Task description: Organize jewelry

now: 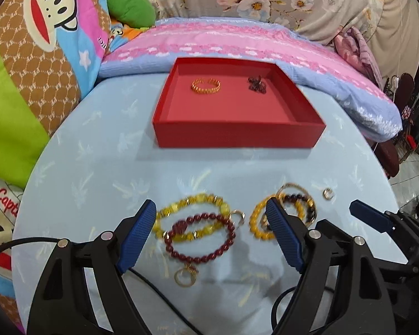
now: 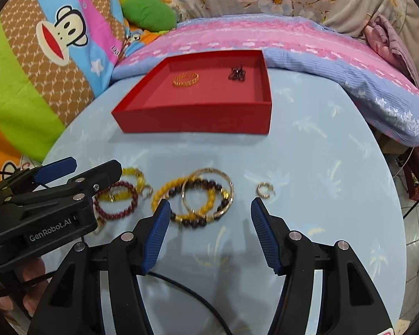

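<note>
A red tray (image 1: 237,135) sits mid-table, also in the right wrist view (image 2: 198,121), holding a gold chain bracelet (image 1: 206,85) and a dark beaded piece (image 1: 256,83). My left gripper (image 1: 211,213) is open above a yellow bead bracelet (image 1: 192,205) overlapped by a dark red bead bracelet (image 1: 201,238) with a gold ring charm (image 1: 185,275). My right gripper (image 2: 209,209) is open just short of a pile of yellow beads, dark beads and a gold bangle (image 2: 206,192). A small gold ring (image 2: 264,189) lies to its right.
The round table has a light blue cloth (image 1: 237,173). Pillows and a pink-blue quilt (image 1: 237,42) lie behind the tray. Black cables run under both grippers. The left gripper body (image 2: 42,212) sits at the right wrist view's left edge.
</note>
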A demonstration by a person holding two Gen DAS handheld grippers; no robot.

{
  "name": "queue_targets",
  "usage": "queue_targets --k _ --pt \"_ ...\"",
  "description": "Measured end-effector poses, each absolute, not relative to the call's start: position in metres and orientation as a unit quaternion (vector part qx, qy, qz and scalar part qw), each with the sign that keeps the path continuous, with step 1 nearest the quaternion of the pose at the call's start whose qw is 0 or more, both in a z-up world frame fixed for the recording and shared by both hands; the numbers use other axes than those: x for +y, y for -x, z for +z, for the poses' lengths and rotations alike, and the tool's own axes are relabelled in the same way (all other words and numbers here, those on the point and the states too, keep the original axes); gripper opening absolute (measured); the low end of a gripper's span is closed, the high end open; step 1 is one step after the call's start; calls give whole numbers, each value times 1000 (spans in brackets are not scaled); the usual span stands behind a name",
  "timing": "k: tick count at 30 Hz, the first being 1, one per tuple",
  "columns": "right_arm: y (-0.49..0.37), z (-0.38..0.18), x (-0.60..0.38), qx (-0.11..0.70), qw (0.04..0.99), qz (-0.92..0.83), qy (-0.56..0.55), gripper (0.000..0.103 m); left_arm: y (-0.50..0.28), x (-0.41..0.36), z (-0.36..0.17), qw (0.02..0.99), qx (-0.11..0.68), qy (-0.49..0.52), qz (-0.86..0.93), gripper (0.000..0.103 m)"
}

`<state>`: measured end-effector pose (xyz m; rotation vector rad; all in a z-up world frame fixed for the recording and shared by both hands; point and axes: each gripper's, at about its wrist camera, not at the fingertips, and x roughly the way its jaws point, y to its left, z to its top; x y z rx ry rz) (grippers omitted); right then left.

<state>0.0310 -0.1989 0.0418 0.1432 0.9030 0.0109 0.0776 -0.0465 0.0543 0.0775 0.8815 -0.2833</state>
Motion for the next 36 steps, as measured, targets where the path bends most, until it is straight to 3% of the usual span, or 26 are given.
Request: queue_targets --k 10,19,25,27,29,36 --pt "-37 28 -206 443 893 -2 -78 59 -66 -24 30 888 444 -24 -116 77" --pt "-63 15 -196 452 890 3 -66 68 -74 -16 17 881 460 -10 -110 78" --pt "-76 4 -198 463 884 0 -70 68 -81 -17 11 878 464 -6 -116 78" --pt "-77 3 -199 461 885 1 -69 66 -83 -18 11 878 463 -7 -120 78" --pt "-78 3 -198 460 885 1 -67 52 -84 -19 9 877 465 -8 -124 78" --pt "-72 9 -198 454 888 7 -76 53 -83 -21 10 876 463 -5 -130 78"
